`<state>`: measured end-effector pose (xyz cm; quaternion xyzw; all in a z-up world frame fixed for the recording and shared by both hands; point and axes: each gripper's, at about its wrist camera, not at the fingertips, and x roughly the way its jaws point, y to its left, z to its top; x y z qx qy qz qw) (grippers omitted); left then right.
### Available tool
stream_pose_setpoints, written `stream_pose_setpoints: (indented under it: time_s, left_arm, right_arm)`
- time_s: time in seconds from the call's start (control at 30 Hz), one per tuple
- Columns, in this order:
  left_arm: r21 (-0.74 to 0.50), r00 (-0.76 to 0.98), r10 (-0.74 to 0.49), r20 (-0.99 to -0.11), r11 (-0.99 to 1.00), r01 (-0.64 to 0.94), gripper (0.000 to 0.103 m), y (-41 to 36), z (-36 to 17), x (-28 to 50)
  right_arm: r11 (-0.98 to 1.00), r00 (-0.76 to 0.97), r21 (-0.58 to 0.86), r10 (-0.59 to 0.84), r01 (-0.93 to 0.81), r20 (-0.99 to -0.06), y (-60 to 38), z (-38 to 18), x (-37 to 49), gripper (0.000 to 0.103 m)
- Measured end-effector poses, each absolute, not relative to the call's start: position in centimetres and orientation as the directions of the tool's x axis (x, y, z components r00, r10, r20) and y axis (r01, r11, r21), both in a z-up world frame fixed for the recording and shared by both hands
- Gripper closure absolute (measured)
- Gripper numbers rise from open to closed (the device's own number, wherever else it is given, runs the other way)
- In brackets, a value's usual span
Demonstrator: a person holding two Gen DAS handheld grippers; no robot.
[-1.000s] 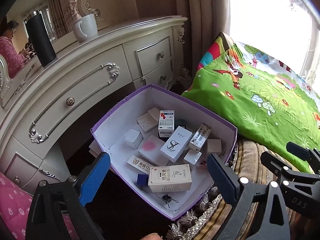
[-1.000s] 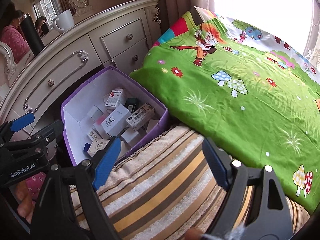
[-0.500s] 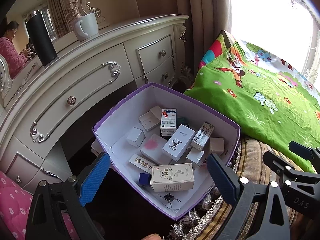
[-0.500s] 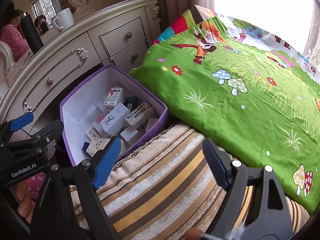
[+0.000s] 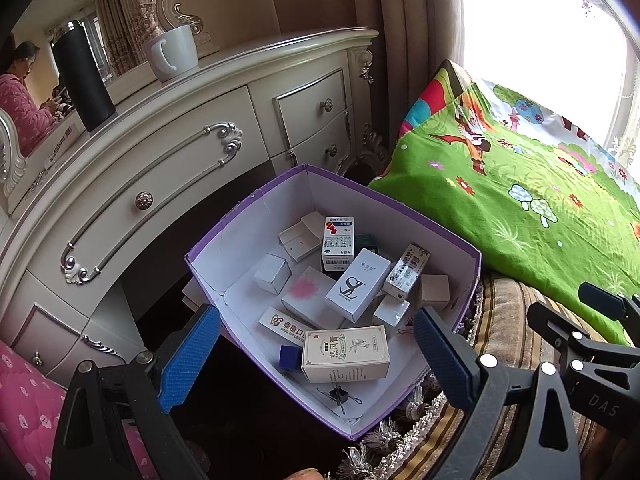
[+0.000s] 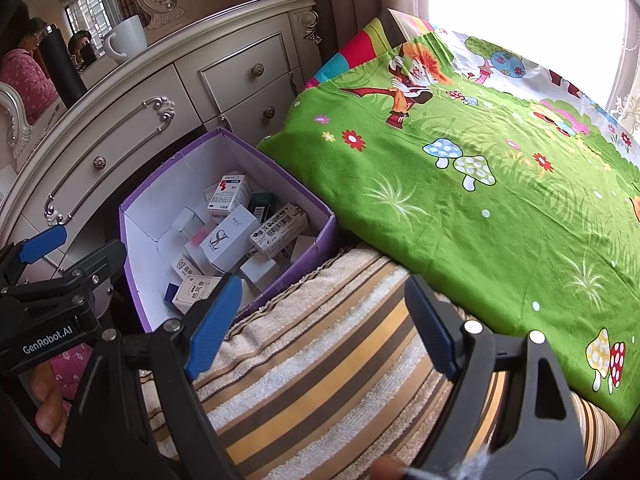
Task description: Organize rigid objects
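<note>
Left gripper: blue-padded jaws spread wide, holding nothing, poised above the near edge of the purple cardboard box with white lining
Right gripper: jaws likewise wide apart and empty, over the striped beige-and-brown towel
Box contents: cream carton with green print, white "SL" carton, small black binder clip, assorted white packets
Surroundings: box beside green cartoon-print bedspread, before cream carved dresser

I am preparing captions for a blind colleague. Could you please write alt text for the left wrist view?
The open left gripper hovers above a purple cardboard box full of small cartons, nearest a beige carton with Chinese text. A cream dresser stands behind the box, and a green cartoon blanket lies to its right.
</note>
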<state>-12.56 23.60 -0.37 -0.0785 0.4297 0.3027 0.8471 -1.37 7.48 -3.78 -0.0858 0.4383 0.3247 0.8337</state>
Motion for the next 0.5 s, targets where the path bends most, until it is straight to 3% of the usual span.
stream_pose_setpoints:
  time_s: [0.5]
  left_arm:
    - [0.13, 0.44, 0.447, -0.779, 0.801, -0.584, 0.005, 23.69, -0.53, -12.58]
  right_arm:
    - [0.775, 0.404, 0.142, 0.466, -0.616, -0.787, 7.48, -3.87, -1.35, 0.018]
